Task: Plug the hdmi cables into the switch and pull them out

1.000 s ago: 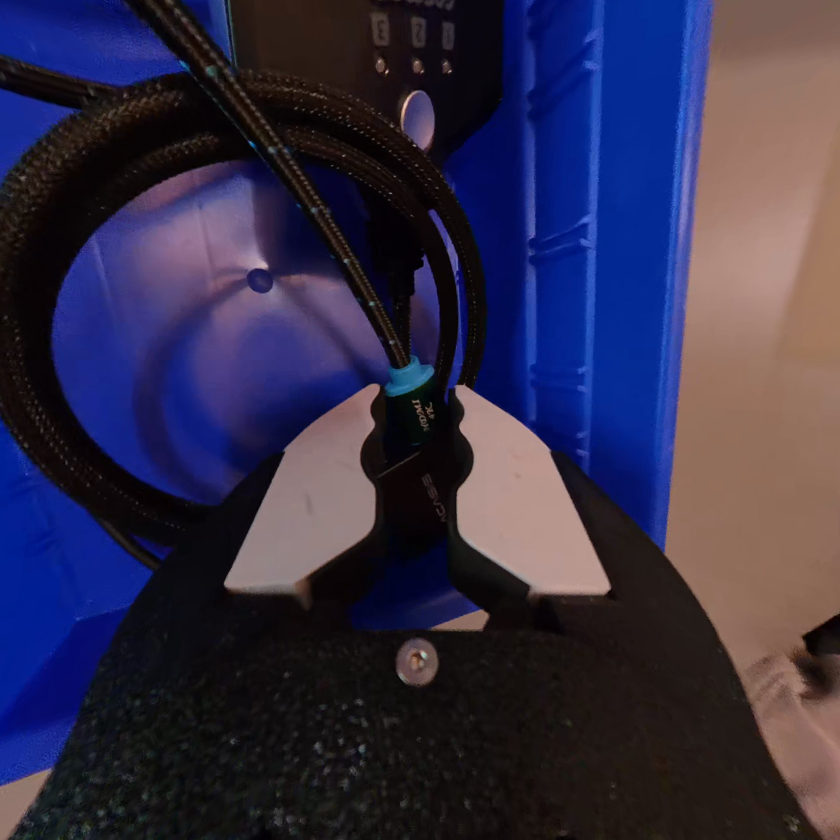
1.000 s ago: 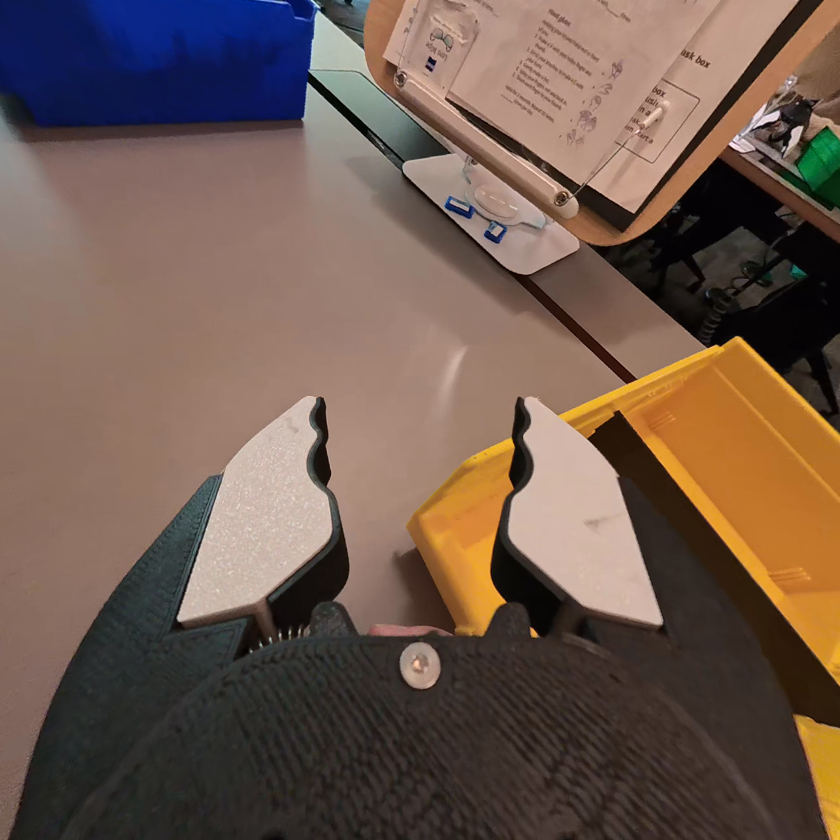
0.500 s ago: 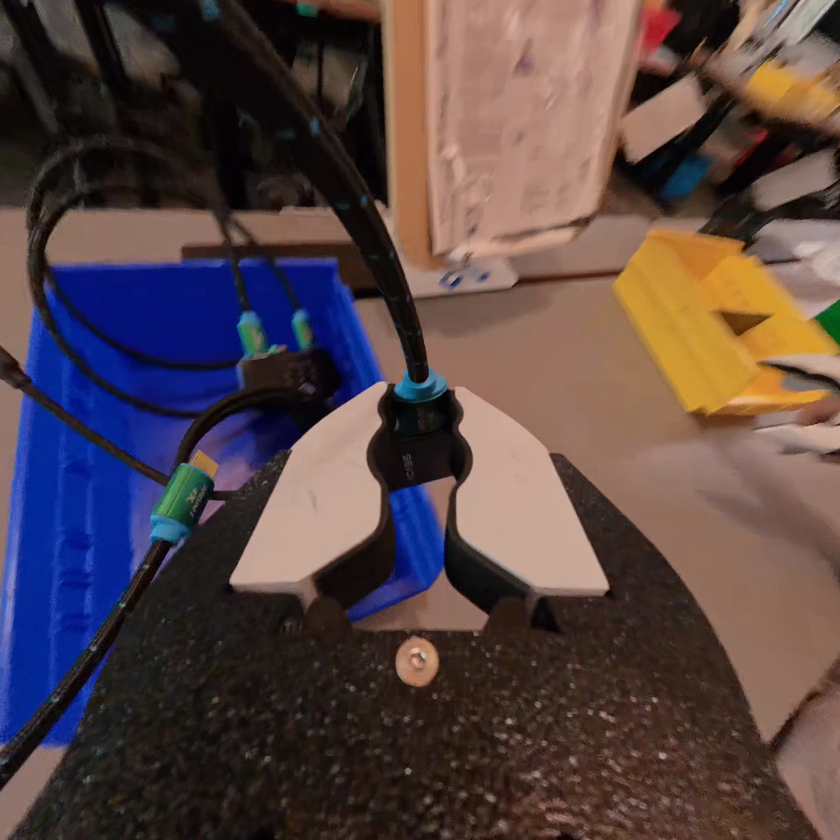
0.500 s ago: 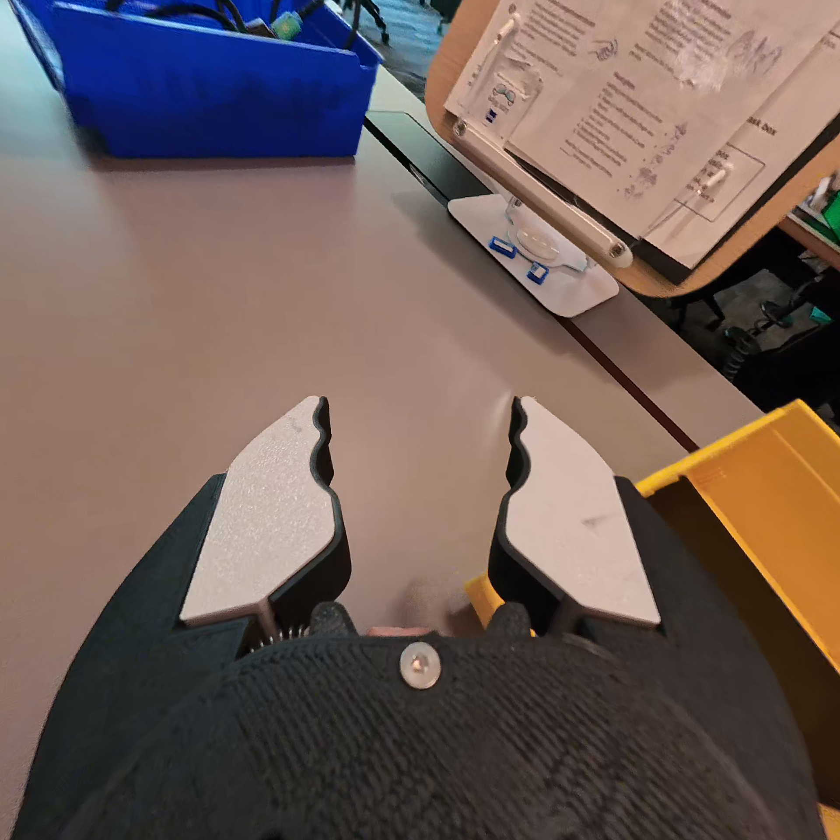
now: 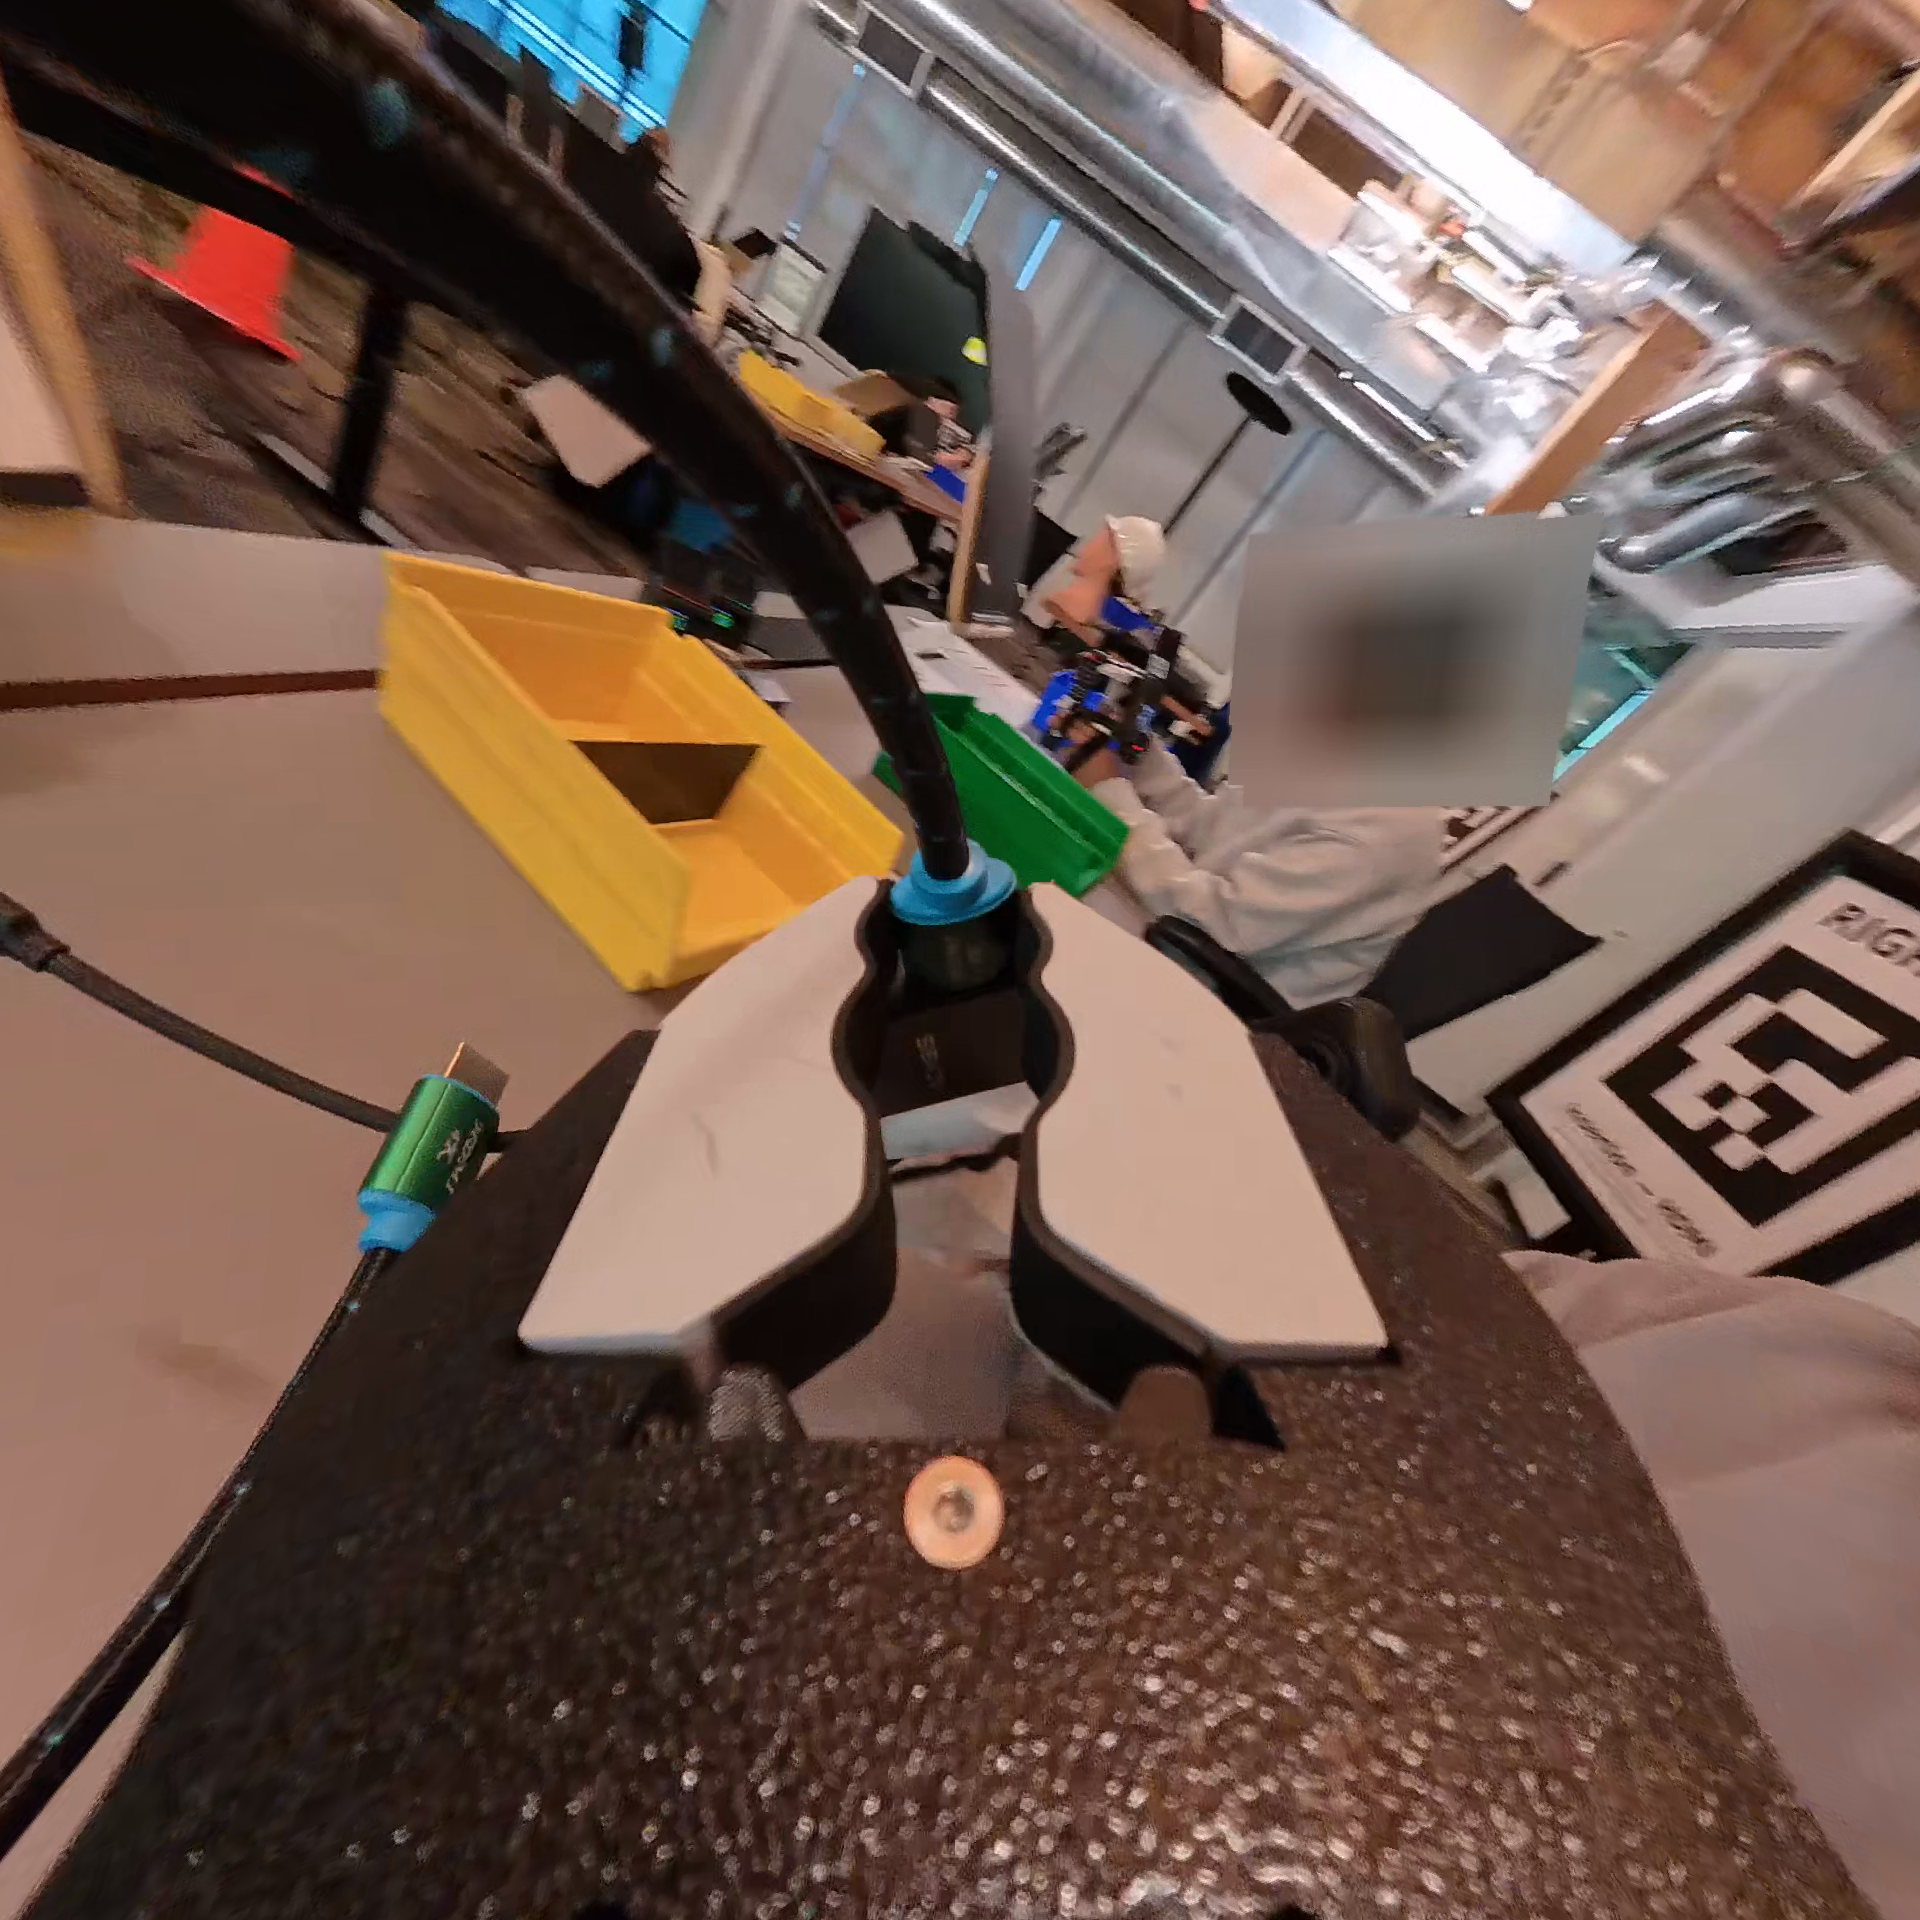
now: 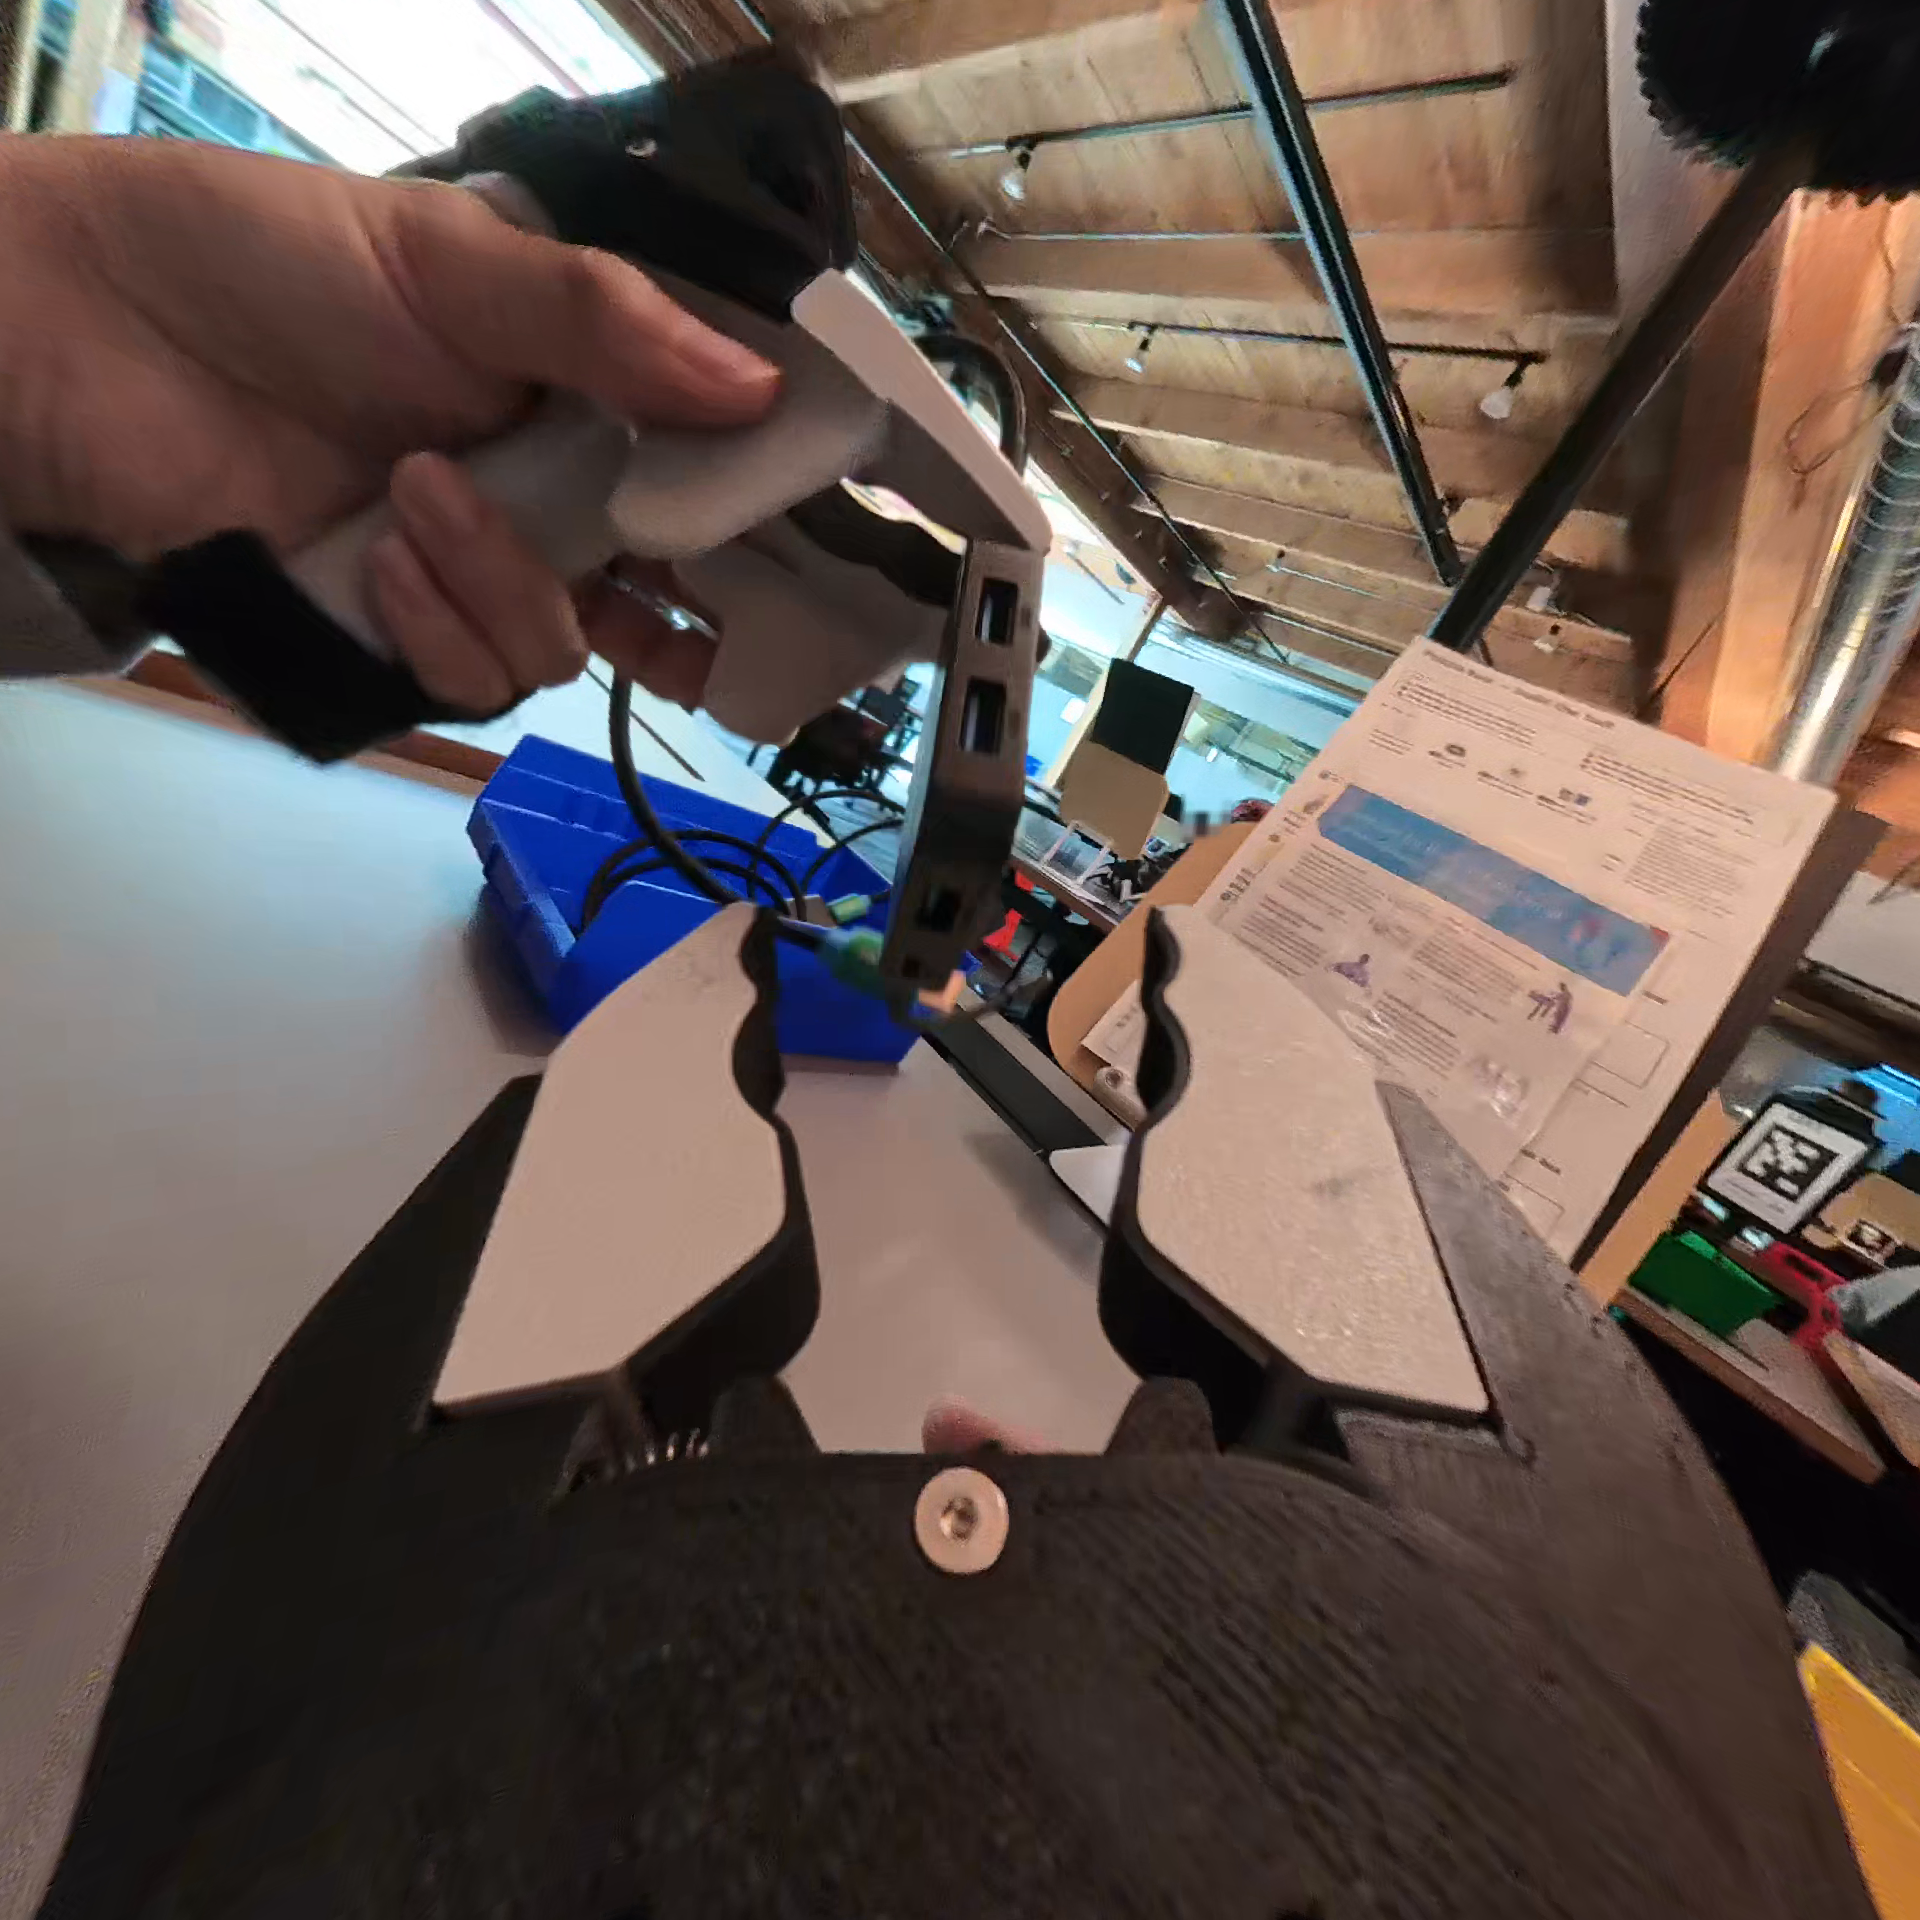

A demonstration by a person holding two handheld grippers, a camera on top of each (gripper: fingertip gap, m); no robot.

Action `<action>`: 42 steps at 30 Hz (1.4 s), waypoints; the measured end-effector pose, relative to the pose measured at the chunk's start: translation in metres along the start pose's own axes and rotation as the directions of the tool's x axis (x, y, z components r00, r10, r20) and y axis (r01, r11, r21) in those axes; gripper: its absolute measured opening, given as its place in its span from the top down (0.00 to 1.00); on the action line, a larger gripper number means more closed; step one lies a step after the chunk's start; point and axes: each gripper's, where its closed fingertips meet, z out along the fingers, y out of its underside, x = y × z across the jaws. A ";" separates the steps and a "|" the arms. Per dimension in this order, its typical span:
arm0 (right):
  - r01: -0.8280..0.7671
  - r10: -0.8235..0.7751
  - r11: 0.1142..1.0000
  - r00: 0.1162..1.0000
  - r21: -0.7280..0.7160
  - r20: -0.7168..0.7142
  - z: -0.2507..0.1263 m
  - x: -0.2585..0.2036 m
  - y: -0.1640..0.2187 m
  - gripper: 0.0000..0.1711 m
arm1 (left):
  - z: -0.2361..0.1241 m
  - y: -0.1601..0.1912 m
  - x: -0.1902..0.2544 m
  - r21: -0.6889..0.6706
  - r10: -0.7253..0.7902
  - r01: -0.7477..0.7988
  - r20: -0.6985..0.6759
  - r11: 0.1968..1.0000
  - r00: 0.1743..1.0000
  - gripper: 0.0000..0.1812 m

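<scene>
My left gripper (image 5: 951,971) is clamped on the switch (image 6: 961,769), lifted clear of the table (image 5: 208,914), one braided cable (image 5: 810,520) plugged in. My right gripper (image 6: 951,997) stands spread and empty just below it. A loose green plug (image 5: 431,1153) dangles at left; I judge I should seize it squarely and align before pushing.

Yellow bin (image 5: 540,665), green bin (image 5: 1029,800), blue bin (image 6: 582,842), black braided cable (image 5: 665,384), green-and-blue plug (image 5: 426,1164)

A yellow bin (image 5: 582,727) and a green bin (image 5: 1023,800) sit on the table (image 5: 208,883) near a paper-covered board (image 6: 1496,935)
</scene>
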 end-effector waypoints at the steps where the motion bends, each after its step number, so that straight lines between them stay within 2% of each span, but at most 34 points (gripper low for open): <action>1: -0.008 0.008 1.000 1.000 -0.007 -0.016 -0.003 0.002 -0.001 0.67 | 0.008 0.006 0.006 -0.008 -0.012 0.011 -0.026 1.000 1.000 0.88; 3: -0.011 0.014 0.998 0.999 0.067 -0.033 -0.014 0.007 -0.015 0.79 | 0.019 0.012 0.013 -0.010 -0.016 0.016 -0.044 1.000 0.999 0.88; 5: -0.055 0.057 0.996 0.998 0.076 -0.013 -0.021 0.010 -0.019 0.92 | 0.024 0.014 0.016 -0.010 -0.027 0.027 -0.060 1.000 0.998 0.88; 9: -0.186 0.186 0.981 0.983 0.058 0.012 -0.025 0.018 -0.015 0.92 | 0.032 0.014 0.008 -0.013 -0.038 0.037 -0.057 0.999 0.998 0.87; 12: -0.336 0.335 0.941 0.941 0.048 0.040 -0.023 0.019 -0.007 0.93 | 0.035 0.013 -0.005 -0.003 0.015 -0.015 -0.022 1.000 1.000 0.86; 18: -0.547 0.546 0.833 0.837 0.076 0.040 -0.023 0.033 0.004 0.92 | 0.038 0.014 -0.032 0.045 0.063 -0.069 0.123 0.997 0.990 0.80; 20: -0.612 0.611 0.784 0.790 0.099 0.047 -0.026 0.043 0.007 0.92 | 0.041 0.024 -0.029 0.068 0.110 -0.116 0.092 0.991 0.990 0.75; 23: -0.727 0.719 0.672 0.686 0.142 0.110 -0.031 0.054 0.005 0.92 | 0.049 0.047 -0.033 0.058 0.213 -0.214 0.038 0.975 0.976 0.77; 26: -0.791 0.767 0.597 0.611 0.133 0.195 -0.033 0.052 -0.001 0.92 | 0.059 0.071 -0.029 0.044 0.246 -0.242 -0.118 0.969 0.962 0.78; 27: -0.792 0.762 0.599 0.609 0.119 0.219 -0.032 0.047 -0.003 0.92 | 0.061 0.075 -0.024 0.049 0.231 -0.226 -0.183 0.973 0.956 0.80; 28: -0.792 0.759 0.600 0.608 0.112 0.232 -0.031 0.044 -0.004 0.92 | 0.062 0.076 -0.018 0.060 0.220 -0.211 -0.247 0.976 0.944 0.88; 31: -0.804 0.759 0.580 0.591 0.128 0.274 -0.031 0.042 -0.008 0.92 | 0.060 0.077 -0.014 0.091 0.265 -0.249 -0.295 0.964 0.918 0.90; 32: -0.787 0.738 0.607 0.610 0.113 0.287 -0.032 0.040 -0.007 0.92 | 0.060 0.079 -0.016 0.075 0.279 -0.268 -0.280 0.960 0.919 0.90; 34: -0.706 0.671 0.707 0.688 0.042 0.275 -0.034 0.039 0.004 0.90 | 0.059 0.089 -0.026 -0.041 0.290 -0.308 -0.237 0.950 0.927 0.90; 36: -0.568 0.560 0.822 0.801 -0.026 0.209 -0.041 0.047 0.018 0.80 | 0.053 0.105 -0.041 -0.238 0.331 -0.371 -0.191 0.898 0.924 0.90; 38: -0.439 0.463 0.885 0.861 -0.154 0.209 -0.050 0.046 0.030 0.74 | 0.040 0.123 -0.059 -0.476 0.395 -0.419 -0.155 0.773 0.905 0.90; 40: -0.365 0.439 0.889 0.852 -0.278 0.286 -0.059 0.031 0.038 0.67 | 0.024 0.137 -0.071 -0.661 0.450 -0.443 -0.175 0.606 0.876 0.90; 42: -0.346 0.445 0.885 0.825 -0.312 0.348 -0.062 0.017 0.038 0.71 | 0.011 0.146 -0.070 -0.766 0.453 -0.463 -0.252 0.446 0.855 0.90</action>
